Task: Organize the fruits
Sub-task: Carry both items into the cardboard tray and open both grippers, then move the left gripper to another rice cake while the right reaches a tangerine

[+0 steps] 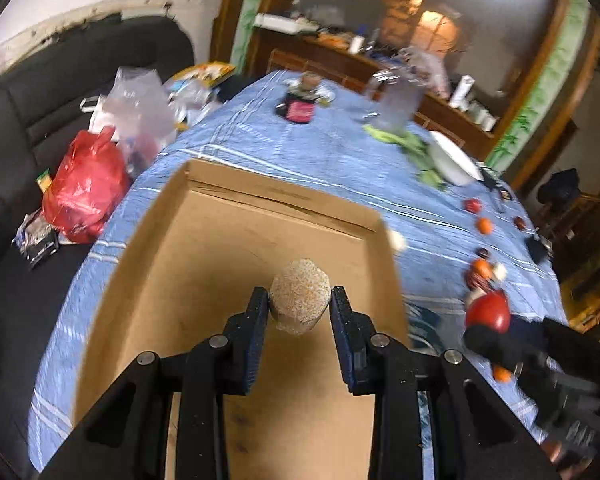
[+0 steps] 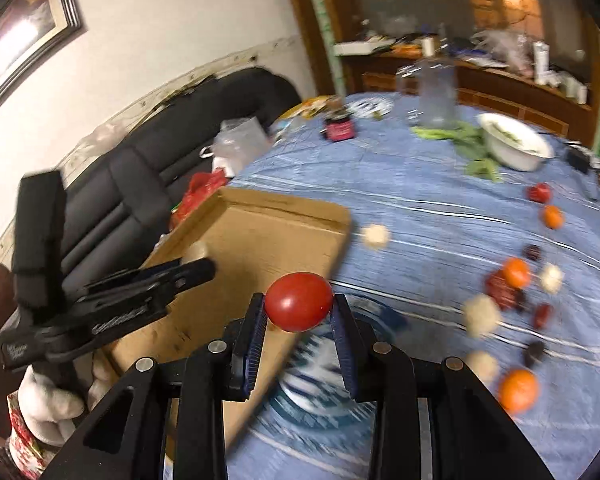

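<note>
The left tool (image 1: 299,307) grips a pale, grainy ball (image 1: 299,298) between its two pads, holding it above the floor of an open cardboard box (image 1: 228,248). The box lies on a counter (image 1: 332,160) covered in a blue striped cloth. From the right wrist view, the left tool (image 2: 198,262) reaches over the near left part of the cardboard box (image 2: 260,232), the pale ball (image 2: 196,250) showing at its tip.

The right tool (image 2: 299,308) is closed on a red tomato (image 2: 299,306), which hangs over the right edge of the box and above a blue-and-white dish (image 2: 320,384), blurred, on the counter (image 2: 420,200). In the left wrist view the right tool (image 1: 488,322) appears at the right with the tomato (image 1: 489,311) in its grasp.

Loose fruit lies scattered on the right side of the counter: oranges (image 2: 518,390), dark red pieces (image 2: 500,286) and more pale balls (image 2: 481,314); one pale ball (image 2: 376,236) sits just beside the box's right wall. At the far side stand a white bowl (image 2: 516,142) with green leaves (image 2: 460,136) next to it.
</note>
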Tool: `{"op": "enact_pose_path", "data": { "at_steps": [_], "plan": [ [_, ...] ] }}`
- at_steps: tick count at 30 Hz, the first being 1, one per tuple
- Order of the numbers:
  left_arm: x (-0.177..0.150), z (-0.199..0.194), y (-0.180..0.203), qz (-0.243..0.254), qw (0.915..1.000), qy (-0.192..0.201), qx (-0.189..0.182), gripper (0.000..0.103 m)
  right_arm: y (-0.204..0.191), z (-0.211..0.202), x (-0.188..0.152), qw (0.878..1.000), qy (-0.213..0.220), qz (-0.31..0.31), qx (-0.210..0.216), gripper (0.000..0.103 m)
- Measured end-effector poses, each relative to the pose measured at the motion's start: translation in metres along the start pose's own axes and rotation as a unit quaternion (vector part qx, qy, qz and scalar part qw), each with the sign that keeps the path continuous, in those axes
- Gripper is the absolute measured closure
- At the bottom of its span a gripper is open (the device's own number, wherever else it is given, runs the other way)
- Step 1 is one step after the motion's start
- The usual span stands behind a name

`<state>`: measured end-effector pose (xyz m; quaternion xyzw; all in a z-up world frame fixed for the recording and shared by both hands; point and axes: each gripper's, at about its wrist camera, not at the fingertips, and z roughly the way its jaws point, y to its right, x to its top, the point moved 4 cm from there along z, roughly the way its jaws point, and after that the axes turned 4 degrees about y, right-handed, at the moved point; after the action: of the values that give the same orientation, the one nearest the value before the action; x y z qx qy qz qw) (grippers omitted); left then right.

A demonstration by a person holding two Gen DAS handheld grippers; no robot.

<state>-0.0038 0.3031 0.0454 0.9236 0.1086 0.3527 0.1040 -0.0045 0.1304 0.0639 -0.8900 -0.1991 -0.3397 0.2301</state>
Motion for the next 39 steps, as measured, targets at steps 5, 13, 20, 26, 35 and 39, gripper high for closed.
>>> {"op": "enact_pose_path", "data": {
  "at_steps": [5, 13, 20, 26, 35, 39],
  "plan": [
    [0.018, 0.046, -0.025, -0.027, 0.9983, -0.048, 0.022, 0.072, -0.011, 0.054, 0.015, 0.999, -0.037, -0.028, -0.025, 0.067],
    [0.026, 0.075, -0.03, -0.026, 0.9964, -0.07, 0.038, 0.071, -0.008, 0.11, 0.015, 0.995, -0.082, -0.039, -0.045, 0.067],
    [0.029, 0.063, -0.037, -0.052, 0.9962, -0.062, 0.031, 0.059, -0.01, 0.111, 0.012, 0.995, -0.067, -0.052, -0.056, 0.06],
    [0.032, 0.021, -0.025, -0.06, 0.9979, -0.021, 0.012, 0.051, -0.004, 0.06, 0.018, 0.998, -0.014, -0.039, -0.05, 0.049],
    [-0.011, -0.051, 0.06, -0.01, 0.9975, 0.024, -0.066, 0.034, 0.053, -0.058, -0.016, 0.995, 0.067, 0.018, -0.075, 0.04],
    [-0.053, -0.058, 0.104, 0.023, 0.9958, 0.018, -0.087, 0.033, 0.099, -0.108, -0.05, 0.988, 0.091, 0.059, -0.112, 0.036]
  ]
}}
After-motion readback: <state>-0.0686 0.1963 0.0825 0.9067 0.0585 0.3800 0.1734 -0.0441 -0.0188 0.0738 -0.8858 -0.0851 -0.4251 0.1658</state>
